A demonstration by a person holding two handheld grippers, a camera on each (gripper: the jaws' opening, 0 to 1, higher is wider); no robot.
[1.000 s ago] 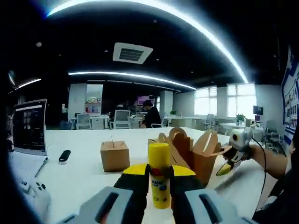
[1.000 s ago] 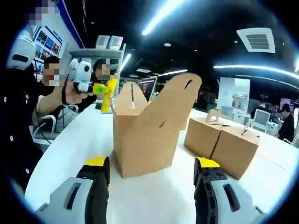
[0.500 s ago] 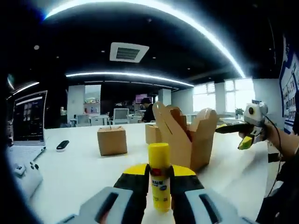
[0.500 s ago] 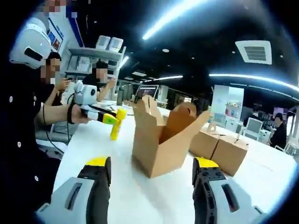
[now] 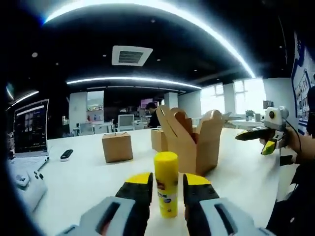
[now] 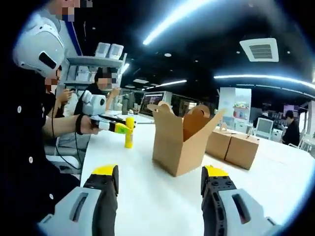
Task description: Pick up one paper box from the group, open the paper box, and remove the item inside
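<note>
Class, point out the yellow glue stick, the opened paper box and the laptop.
yellow glue stick (image 5: pixel 166 183), left gripper view, middle of its body.
opened paper box (image 6: pixel 176 147), right gripper view, front wall.
laptop (image 5: pixel 30 127), left gripper view, screen.

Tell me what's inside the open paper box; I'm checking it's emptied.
The open paper box shows only its inner flaps; its walls hide the bottom. The yellow bottle stands outside, between the left gripper's jaws.

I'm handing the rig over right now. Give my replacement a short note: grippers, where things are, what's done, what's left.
Left gripper: jaws around the upright yellow bottle, which stands on the white table; whether they press it, I cannot tell.
Right gripper: open, empty, short of the opened paper box.
Closed boxes sit behind the opened one.
Done: a box stands apart from the group, flaps up, the bottle is outside it.
Left: release the bottle if this is the removed item.
</note>
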